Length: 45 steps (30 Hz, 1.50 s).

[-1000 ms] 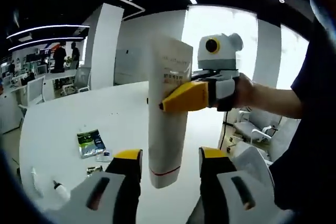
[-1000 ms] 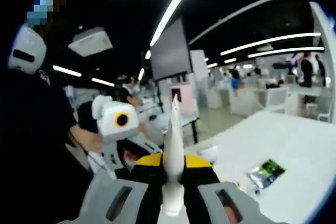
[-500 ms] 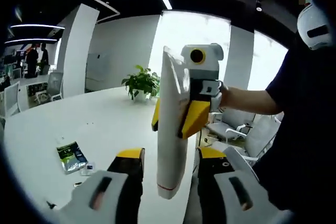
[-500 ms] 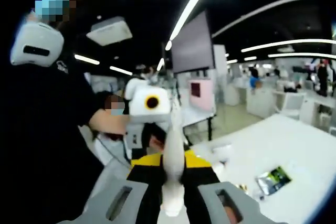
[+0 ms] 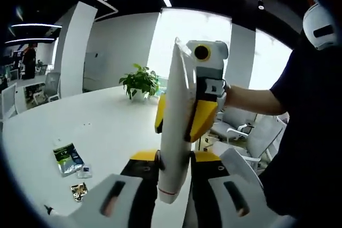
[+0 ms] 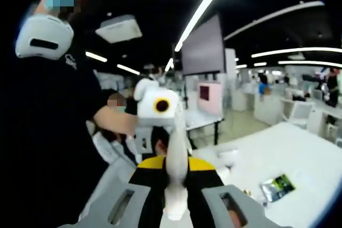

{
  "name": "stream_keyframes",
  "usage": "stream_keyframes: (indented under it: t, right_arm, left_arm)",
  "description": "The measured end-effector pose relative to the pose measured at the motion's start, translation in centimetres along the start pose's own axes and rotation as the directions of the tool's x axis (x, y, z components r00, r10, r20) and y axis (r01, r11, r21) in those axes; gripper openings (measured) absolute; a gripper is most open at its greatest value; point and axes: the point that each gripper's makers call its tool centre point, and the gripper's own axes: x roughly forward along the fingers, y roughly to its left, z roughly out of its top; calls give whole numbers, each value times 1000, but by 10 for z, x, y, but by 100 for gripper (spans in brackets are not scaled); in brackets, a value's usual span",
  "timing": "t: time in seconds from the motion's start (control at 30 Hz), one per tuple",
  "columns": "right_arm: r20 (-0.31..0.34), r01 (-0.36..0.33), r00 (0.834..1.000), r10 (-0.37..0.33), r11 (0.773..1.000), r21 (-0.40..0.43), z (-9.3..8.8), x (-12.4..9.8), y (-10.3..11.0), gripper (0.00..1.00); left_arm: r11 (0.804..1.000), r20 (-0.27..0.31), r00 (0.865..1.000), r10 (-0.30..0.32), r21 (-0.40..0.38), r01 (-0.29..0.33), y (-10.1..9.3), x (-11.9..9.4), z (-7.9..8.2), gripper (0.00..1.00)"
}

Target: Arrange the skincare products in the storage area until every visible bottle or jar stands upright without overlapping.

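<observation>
Tube [image 5: 175, 132] stands upright, clamped mid-body by the right hand-held gripper [image 5: 181, 117] and lower down by the left hand-held gripper [image 5: 170, 159].

Smooth white plastic tube [image 5: 175, 126], matt white table [image 5: 107, 126], glossy green sachet [image 5: 67, 157]

The left hand-held gripper [image 5: 173, 168] points forward and up, its 2 yellow-tipped jaws drawn in close against the lower end of a white tube [image 5: 173, 132], touching it on both sides. The right hand-held gripper [image 5: 184, 115] reaches in from the right of the left gripper view, its 2 yellow jaws clamped on the tube's middle, held up off the desk [image 5: 96, 126]. The person's right hand [image 5: 231, 95] grips its handle, with the bare forearm running back to a dark sleeve. In the right gripper view, the person's left hand [image 6: 120, 124] holds the left hand-held gripper.
</observation>
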Motion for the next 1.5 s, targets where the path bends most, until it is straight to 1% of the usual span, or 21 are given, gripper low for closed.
stream_keyframes:
  t: [0.1, 0.17, 0.27, 0.37, 0.5, 0.63, 0.7, 0.73, 0.9, 0.97, 1.03, 1.07, 1.13, 1.17, 1.2, 1.33, 1.43, 1.5]
  right_arm:
    - [-1, -2, 1000, 2, 1000, -9, -1, 0, 0, 5]
    - [-2, -1, 1000, 1, 1000, -14, -2, -1, 0, 5]
    - [4, 0, 1000, 0, 1000, -7, -6, -4, -1, 6]
    - [1, 6, 1000, -6, 1000, -1, -9, -7, -4, 6]
    - [3, 19, 1000, -19, 1000, 2, -13, -9, -11, 6]
    - [3, 20, 1000, -20, 1000, 4, -17, -5, -20, 6]
    - [1, 20, 1000, -20, 1000, 5, -20, -2, -25, 6]
    - [0, 20, 1000, -20, 1000, 3, -22, 0, -28, 6]
    - [-3, 15, 1000, -15, 1000, 1, -28, 5, -36, 6]
    - [-5, 15, 1000, -15, 1000, 5, -30, 8, -39, 6]
    - [-8, 12, 1000, -12, 1000, 3, -32, 10, -40, 6]
    - [-8, 12, 1000, -12, 1000, 1, -32, 11, -40, 6]
    - [-2, 9, 1000, -9, 1000, -1, -32, 12, -42, 6]
    - [1, 8, 1000, -8, 1000, 4, -32, 13, -43, 6]
    - [3, 7, 1000, -7, 1000, 3, -33, 14, -43, 6]
    - [1, 8, 1000, -8, 1000, 4, -38, 16, -49, 6]
    - [-13, 9, 1000, -9, 1000, 4, -44, 17, -53, 6]
    - [-17, 9, 1000, -9, 1000, 5, -47, 17, -56, 6]
  left_arm:
    - [1000, -8, 1000, 16, 0, -16, 1, 2, -1, 23]
    - [999, -17, 999, 35, -17, -36, 1, 4, -3, 23]
    - [998, -16, 999, 44, -33, -44, 0, 6, -4, 22]
    - [996, -6, 998, 68, -52, -69, 1, 7, -5, 28]
    - [994, -5, 996, 90, -60, -90, 2, 5, -8, 31]
    - [987, 6, 990, 144, -78, -143, 12, -5, -13, 39]
    - [979, 10, 984, 180, -99, -178, 19, -11, -17, 45]
    - [973, 14, 978, 206, -111, -203, 24, -15, -19, 48]
    - [957, 4, 965, 261, -135, -258, 37, -31, -31, 62]
    - [951, 2, 961, 276, -144, -273, 42, -38, -33, 64]
    - [942, 18, 955, 298, -167, -291, 47, -44, -33, 65]
    - [941, 21, 954, 300, -170, -293, 49, -46, -33, 66]
    - [933, 17, 945, 326, -164, -319, 54, -52, -35, 73]
    - [930, 13, 941, 339, -159, -333, 57, -55, -37, 79]
    - [929, 9, 940, 342, -153, -336, 57, -56, -38, 83]
    - [927, -1, 936, 353, -135, -350, 58, -60, -42, 88]
    - [922, -20, 929, 368, -122, -368, 57, -61, -48, 94]
    - [921, -27, 928, 372, -113, -372, 56, -61, -50, 97]
